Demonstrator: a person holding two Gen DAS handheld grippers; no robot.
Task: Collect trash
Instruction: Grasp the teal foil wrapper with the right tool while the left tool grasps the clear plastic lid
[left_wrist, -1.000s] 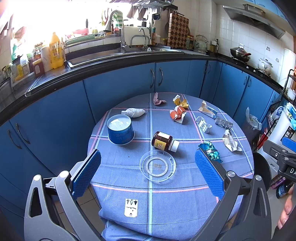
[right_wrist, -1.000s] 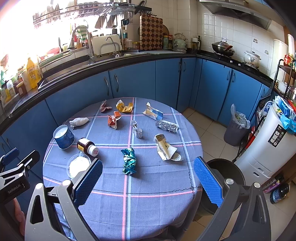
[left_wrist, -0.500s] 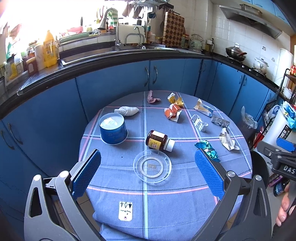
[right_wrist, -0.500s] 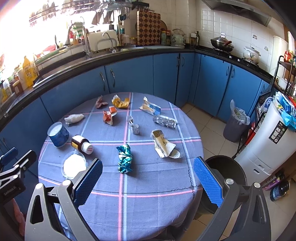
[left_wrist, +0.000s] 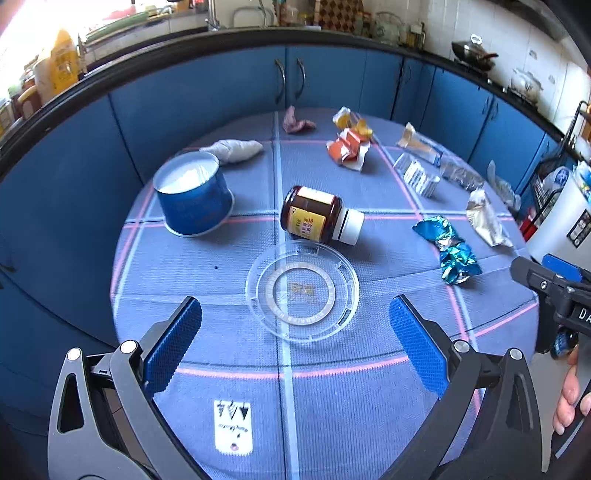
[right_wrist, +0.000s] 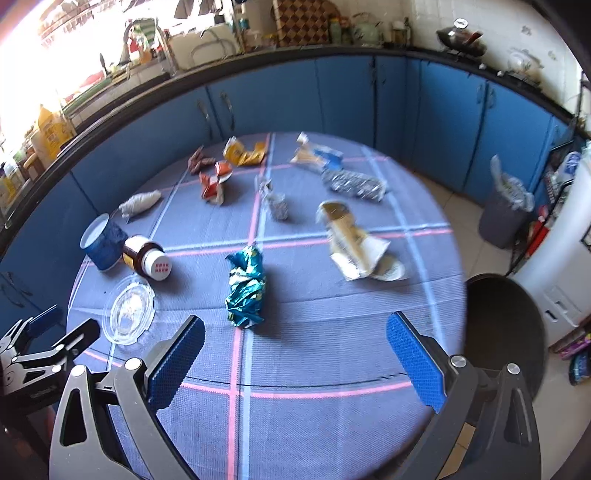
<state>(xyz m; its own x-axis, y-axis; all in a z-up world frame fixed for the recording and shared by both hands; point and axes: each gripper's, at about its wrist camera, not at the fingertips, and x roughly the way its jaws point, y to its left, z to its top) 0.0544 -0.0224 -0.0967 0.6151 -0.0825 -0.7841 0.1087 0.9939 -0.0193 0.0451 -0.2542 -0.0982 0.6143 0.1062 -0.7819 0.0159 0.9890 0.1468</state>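
Left gripper (left_wrist: 295, 339) spread wide, nothing held, low over the near edge of the round table (left_wrist: 332, 413). Right gripper (right_wrist: 295, 354) likewise agape and empty, over the same edge further right.

Straight ahead of the left gripper, just beyond its pads: clear plastic lid (left_wrist: 302, 291), flat on the cloth. Past that, a brown jar (left_wrist: 320, 220) on its side, white cap toward the right. Off to the far left, an upturned blue cup (left_wrist: 192, 197).

Ahead of the right gripper and slightly left of its centreline: crumpled teal foil wrapper (right_wrist: 246, 286), long axis running away from the pads, roughly along the approach. Nearer to the right gripper than to the left, by my reading; probably the likeliest first pick, with a wrist turn to close across its narrow width.

Shown only from the right wrist: black bin (right_wrist: 504, 332), close on the right beside the table edge, and a flattened beige packet (right_wrist: 354, 243) further out. From the left wrist only: a white card (left_wrist: 232, 426) near the table edge.
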